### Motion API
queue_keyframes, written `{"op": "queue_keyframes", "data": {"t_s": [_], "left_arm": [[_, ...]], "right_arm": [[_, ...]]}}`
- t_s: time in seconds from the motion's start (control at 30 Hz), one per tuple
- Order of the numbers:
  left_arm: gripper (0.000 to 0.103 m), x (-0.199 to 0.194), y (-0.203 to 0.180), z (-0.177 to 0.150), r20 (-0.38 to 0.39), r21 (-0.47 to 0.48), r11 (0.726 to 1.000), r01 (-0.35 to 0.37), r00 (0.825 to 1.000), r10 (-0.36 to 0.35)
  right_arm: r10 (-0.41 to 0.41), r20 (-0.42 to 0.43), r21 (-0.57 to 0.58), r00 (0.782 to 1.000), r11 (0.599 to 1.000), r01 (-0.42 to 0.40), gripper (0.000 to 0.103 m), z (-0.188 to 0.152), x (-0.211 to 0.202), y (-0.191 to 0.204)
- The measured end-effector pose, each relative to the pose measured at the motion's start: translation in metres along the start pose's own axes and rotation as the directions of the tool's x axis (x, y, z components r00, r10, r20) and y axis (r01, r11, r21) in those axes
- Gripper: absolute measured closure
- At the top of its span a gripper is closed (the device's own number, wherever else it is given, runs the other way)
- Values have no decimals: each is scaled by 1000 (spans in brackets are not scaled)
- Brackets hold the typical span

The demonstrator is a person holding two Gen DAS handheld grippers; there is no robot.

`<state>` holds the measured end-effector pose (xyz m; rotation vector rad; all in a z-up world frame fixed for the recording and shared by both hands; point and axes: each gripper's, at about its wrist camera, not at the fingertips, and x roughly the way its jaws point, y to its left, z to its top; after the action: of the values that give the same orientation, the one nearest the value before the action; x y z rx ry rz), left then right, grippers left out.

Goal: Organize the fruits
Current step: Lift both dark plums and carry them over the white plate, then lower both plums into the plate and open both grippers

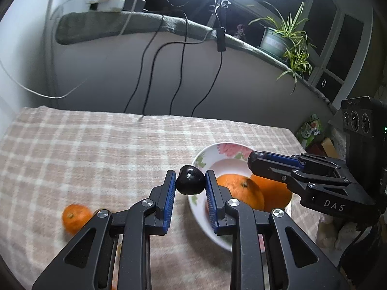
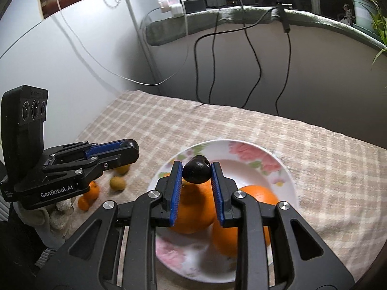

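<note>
Two oranges (image 2: 193, 207) sit in the floral plate (image 2: 287, 181). Above its bowl, the right gripper (image 2: 196, 172) clasps a dark fruit (image 2: 196, 172); at its left rim, the left gripper (image 1: 190, 180) clasps another dark fruit (image 1: 190, 180).

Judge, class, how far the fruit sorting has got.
Done: two oranges lie in the floral plate. In hand: the left gripper and right gripper each clamp a dark fruit. Left: mandarins and small brownish fruits remain on the cloth.
</note>
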<state>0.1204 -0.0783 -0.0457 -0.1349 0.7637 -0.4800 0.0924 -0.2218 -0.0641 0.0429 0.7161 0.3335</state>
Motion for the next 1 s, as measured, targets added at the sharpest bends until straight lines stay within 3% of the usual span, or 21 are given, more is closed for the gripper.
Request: {"op": "queue_keyframes", "data": {"t_s": [0.53, 1.0], "left_arm": [[80, 43, -13, 18, -57, 15, 1000, 23, 998, -22], [80, 52, -22, 22, -79, 16, 999, 52, 996, -50]], "right_arm": [[-35, -21, 14, 999, 999, 35, 78, 10, 17, -29], [-44, -34, 17, 998, 999, 44, 78, 9, 19, -37]]}}
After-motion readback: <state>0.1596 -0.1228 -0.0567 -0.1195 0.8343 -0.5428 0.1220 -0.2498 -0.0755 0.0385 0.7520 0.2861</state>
